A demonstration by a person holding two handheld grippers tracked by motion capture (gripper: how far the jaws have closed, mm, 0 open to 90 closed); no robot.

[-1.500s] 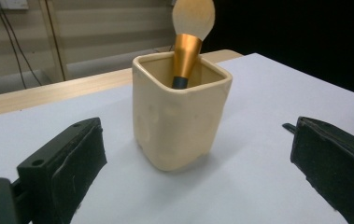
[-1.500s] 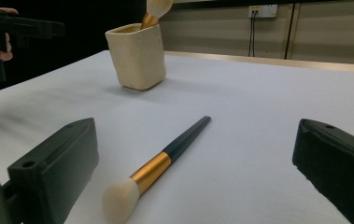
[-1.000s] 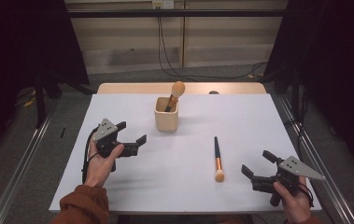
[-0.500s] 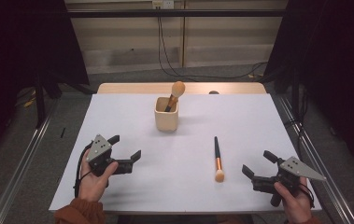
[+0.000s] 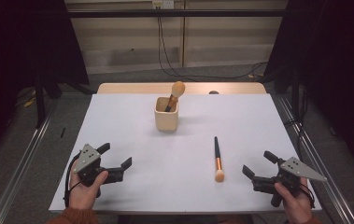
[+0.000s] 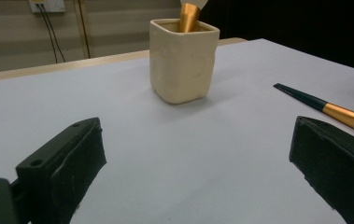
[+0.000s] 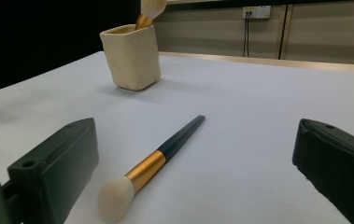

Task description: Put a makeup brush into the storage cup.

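A cream square cup [image 5: 166,119] [image 6: 184,59] [image 7: 131,57] stands upright on the white table [image 5: 118,126], with one makeup brush [image 5: 174,94] leaning in it, bristles up. A second brush [image 5: 217,158] [image 7: 153,164] [image 6: 329,109], dark handle, gold ferrule and pale bristles, lies flat right of the middle, bristles toward me. My left gripper [image 5: 116,161] rests at the near left, open and holding nothing. My right gripper [image 5: 258,165] sits at the near right, open, with the lying brush just ahead of its jaws and apart from them.
A bare wooden strip [image 5: 118,87] edges the table's far side, with a small dark object [image 5: 214,92] on it. Metal rails [image 5: 20,168] run along the floor on both sides. Cables [image 5: 174,70] hang from a wall socket behind.
My left gripper has drawn back toward me and to the near left, lowering to the table. The right gripper, the cup and both brushes have stayed put.
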